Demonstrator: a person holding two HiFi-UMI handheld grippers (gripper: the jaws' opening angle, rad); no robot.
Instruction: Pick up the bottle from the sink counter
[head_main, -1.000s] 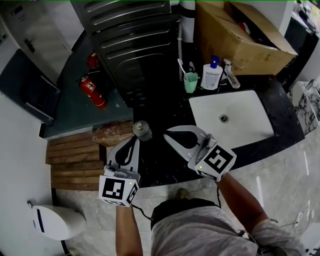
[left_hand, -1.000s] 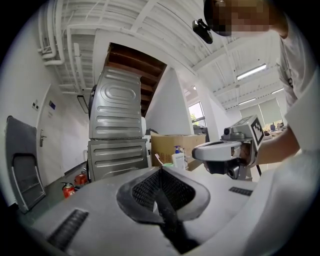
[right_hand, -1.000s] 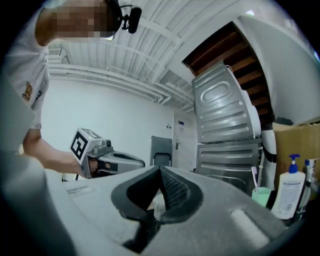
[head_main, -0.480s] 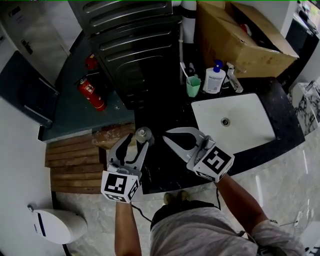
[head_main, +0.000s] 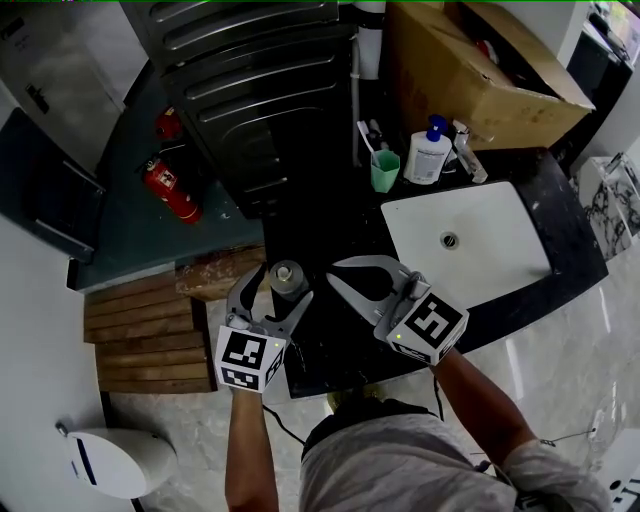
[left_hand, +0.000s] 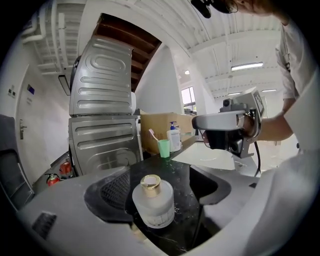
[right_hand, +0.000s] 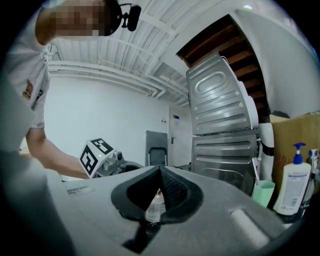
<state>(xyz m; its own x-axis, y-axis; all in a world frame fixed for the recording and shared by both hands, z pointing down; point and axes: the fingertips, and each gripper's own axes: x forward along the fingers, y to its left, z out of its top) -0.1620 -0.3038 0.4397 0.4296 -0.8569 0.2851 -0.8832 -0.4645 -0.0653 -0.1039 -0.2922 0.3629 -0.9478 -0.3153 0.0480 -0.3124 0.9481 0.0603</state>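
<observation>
Left gripper (head_main: 283, 285) has its jaws on both sides of the bottle (head_main: 287, 278), and they are opening. The pads do not press on the glass. The bottle is small, round and cloudy white, with a gold neck. It stands upright on the black sink counter (head_main: 330, 225), near the counter's front left corner. The person's left arm (head_main: 245, 440) comes straight up from below, so this gripper points away from the body.

Right gripper (head_main: 337, 270) is just beside the bottle, over the counter. Its jaws are closed tip to tip with nothing held. The right arm (head_main: 480, 400) is bent and comes in from the lower right, so that gripper points left, toward the bottle.

Farther right is the white sink (head_main: 490, 250). Behind it stand a green cup (head_main: 384, 171) and a white pump bottle (head_main: 426, 155), with a cardboard box (head_main: 470, 70) at the back.
</observation>
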